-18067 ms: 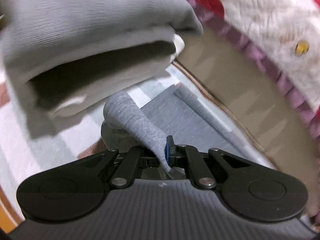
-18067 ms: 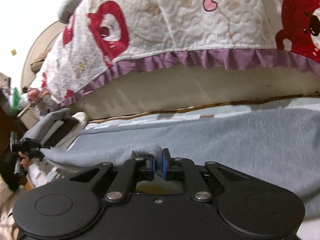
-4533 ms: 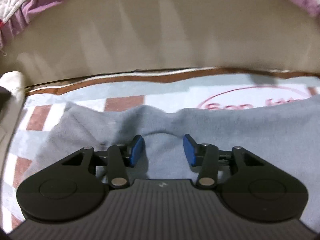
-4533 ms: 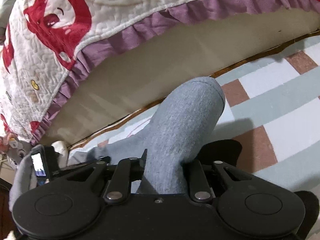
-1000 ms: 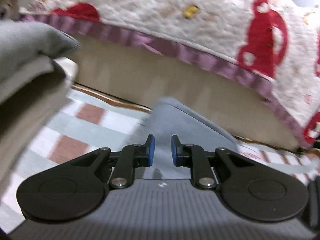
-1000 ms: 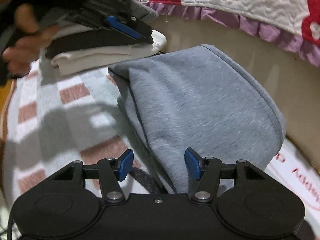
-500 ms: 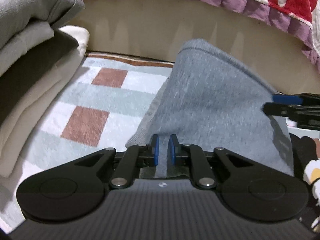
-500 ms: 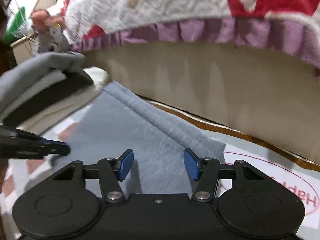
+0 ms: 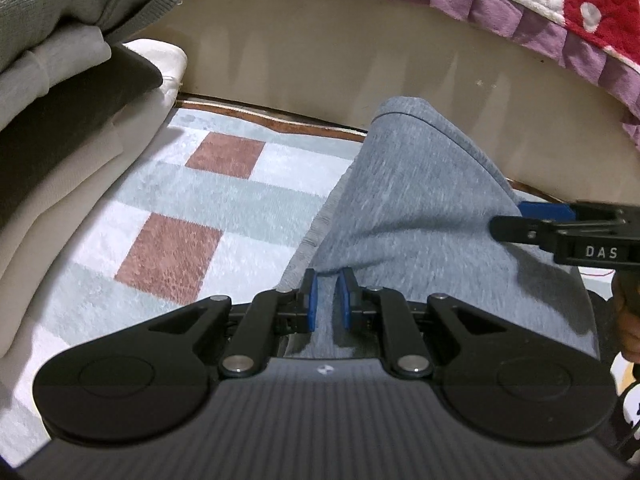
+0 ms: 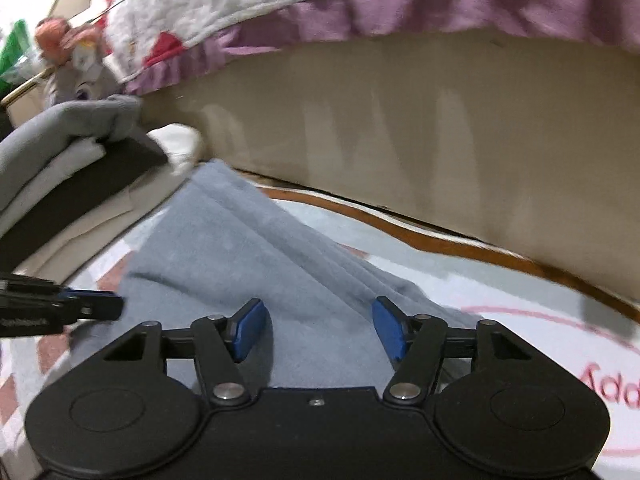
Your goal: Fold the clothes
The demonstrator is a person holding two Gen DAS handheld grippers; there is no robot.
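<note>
A grey-blue garment (image 9: 420,216) lies folded on the checked rug (image 9: 208,208) beside the bed. My left gripper (image 9: 327,304) is shut on its near edge, and the cloth rises from the pads like a tent. In the right wrist view the garment (image 10: 240,256) spreads out with long creases. My right gripper (image 10: 319,330) hovers over its near part with the jaws opening; the cloth shows between the pads, which do not press on it. The left gripper (image 10: 114,305) pokes in from the left there, and the right gripper (image 9: 524,220) shows from the side in the left wrist view.
A stack of folded clothes (image 9: 60,80) in grey, white and dark cloth stands at the left, also in the right wrist view (image 10: 60,160). The beige bed side (image 9: 360,60) with a purple-frilled quilt (image 9: 500,4) closes off the back. A hand (image 9: 628,320) holds the right gripper.
The left gripper has sunk towards the rug and closed in on the garment's edge. The right gripper swung round from the stack to face the bed side, and its jaws stand wider.
</note>
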